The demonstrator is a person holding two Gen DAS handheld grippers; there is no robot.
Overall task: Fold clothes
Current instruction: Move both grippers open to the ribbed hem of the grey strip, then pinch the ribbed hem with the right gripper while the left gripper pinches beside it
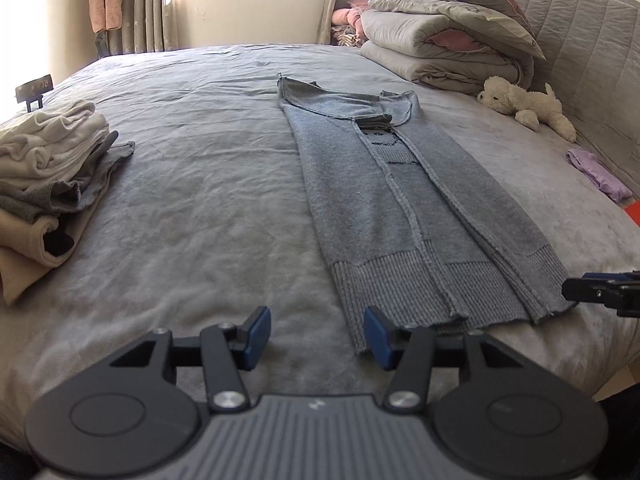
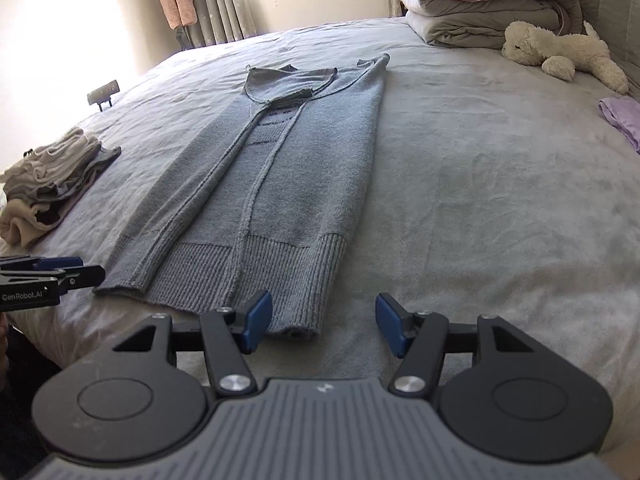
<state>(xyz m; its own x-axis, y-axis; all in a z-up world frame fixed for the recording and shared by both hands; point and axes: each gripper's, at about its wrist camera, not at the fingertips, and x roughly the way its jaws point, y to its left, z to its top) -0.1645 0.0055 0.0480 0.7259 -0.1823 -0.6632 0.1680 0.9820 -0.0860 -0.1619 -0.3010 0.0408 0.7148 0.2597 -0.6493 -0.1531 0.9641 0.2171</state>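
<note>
Listing what we have: one grey sweater (image 1: 404, 208), laid flat along the bed (image 1: 192, 184), both sides already turned in toward the middle, ribbed hem (image 2: 256, 276) nearest us at the bed's edge, collar far. Left gripper (image 1: 316, 334): jaws apart, nothing between them, hovering over the hem's left corner. Right gripper (image 2: 324, 326): jaws apart, empty, over the hem's right corner. Also present: a stack (image 1: 48, 168) of folded clothes to the left, rolled quilts (image 1: 448, 36) and a plush toy (image 1: 528, 106) near the headboard, a lilac cloth (image 1: 600, 174) at right. We judge the step in hand to be the lengthwise fold, hem carried up to collar. To do it well, we would pinch each hem corner through all layers, so the tucked sides travel with the body, lift both corners level and together, and lay the hem square on the shoulders without dragging the lower layer.
</note>
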